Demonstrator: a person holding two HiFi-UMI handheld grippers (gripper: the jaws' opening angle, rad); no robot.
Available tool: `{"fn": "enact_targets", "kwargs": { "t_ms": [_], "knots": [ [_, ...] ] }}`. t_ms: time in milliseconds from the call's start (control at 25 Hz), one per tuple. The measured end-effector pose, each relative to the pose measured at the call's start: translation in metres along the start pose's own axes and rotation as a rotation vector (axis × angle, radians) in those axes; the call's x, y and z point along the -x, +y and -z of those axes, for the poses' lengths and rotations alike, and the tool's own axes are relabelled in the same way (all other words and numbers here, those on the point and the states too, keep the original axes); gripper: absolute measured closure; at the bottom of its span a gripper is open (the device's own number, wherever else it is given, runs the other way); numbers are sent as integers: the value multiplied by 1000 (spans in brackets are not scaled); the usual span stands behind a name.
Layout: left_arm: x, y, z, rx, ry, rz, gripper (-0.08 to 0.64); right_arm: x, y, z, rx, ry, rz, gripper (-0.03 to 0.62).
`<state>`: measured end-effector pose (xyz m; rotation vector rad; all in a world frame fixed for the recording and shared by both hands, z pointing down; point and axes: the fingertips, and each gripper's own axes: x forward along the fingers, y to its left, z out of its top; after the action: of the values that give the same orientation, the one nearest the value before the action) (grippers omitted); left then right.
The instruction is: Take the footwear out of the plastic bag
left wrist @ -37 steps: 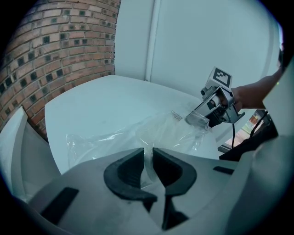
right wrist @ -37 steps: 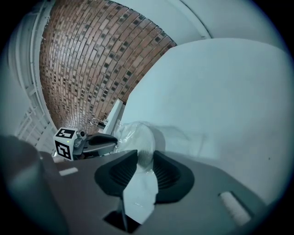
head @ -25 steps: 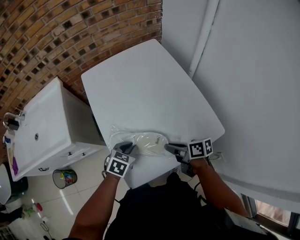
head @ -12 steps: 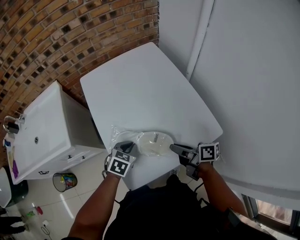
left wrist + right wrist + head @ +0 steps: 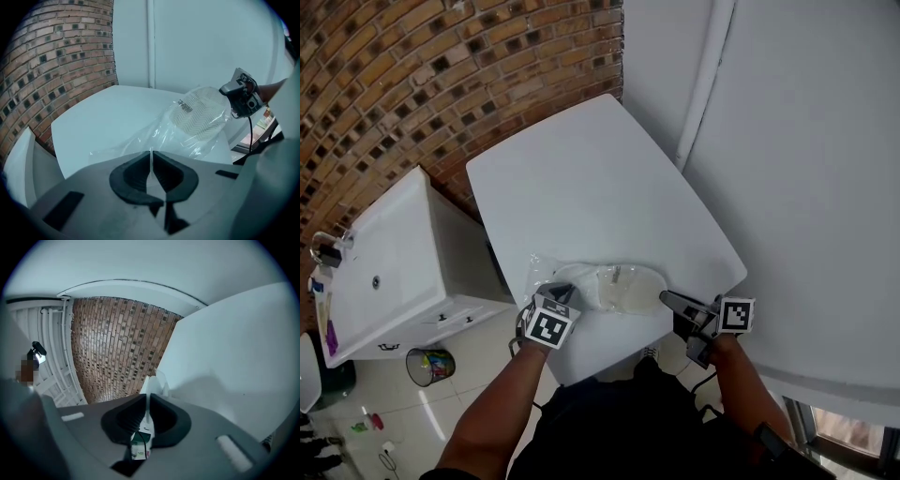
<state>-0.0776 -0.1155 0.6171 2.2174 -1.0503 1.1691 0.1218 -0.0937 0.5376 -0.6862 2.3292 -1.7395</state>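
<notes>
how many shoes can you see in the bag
1. A pale shoe lies inside the clear bag at the table's near edge, sole showing. A second could be hidden beneath or behind it.

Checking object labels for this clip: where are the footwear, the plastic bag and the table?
footwear (image 5: 197, 115): left gripper view, on its ribbed sole.
plastic bag (image 5: 136, 143): left gripper view, on the crumpled clear film.
table (image 5: 600, 187): head view, on the bare white top.
</notes>
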Motion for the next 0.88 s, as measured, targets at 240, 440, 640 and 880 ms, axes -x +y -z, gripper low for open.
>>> {"fn": "enact_targets", "kwargs": {
  "t_ms": [240,440,640,880],
  "knots": [
    [-9,3,-2,26,7,-1,534,5,8,-6,12,-6,-14,565],
    [-11,16,-7,62,8,-30,537,11,10,-11,-9,-42,-26,565],
    [-14,27,-9,68,6,-52,546,16,17,-22,1,-66,-46,565],
    [-19,32,-6,101,16,-70,548,27,26,-33,5,-106,-64,565]
  ]
}}
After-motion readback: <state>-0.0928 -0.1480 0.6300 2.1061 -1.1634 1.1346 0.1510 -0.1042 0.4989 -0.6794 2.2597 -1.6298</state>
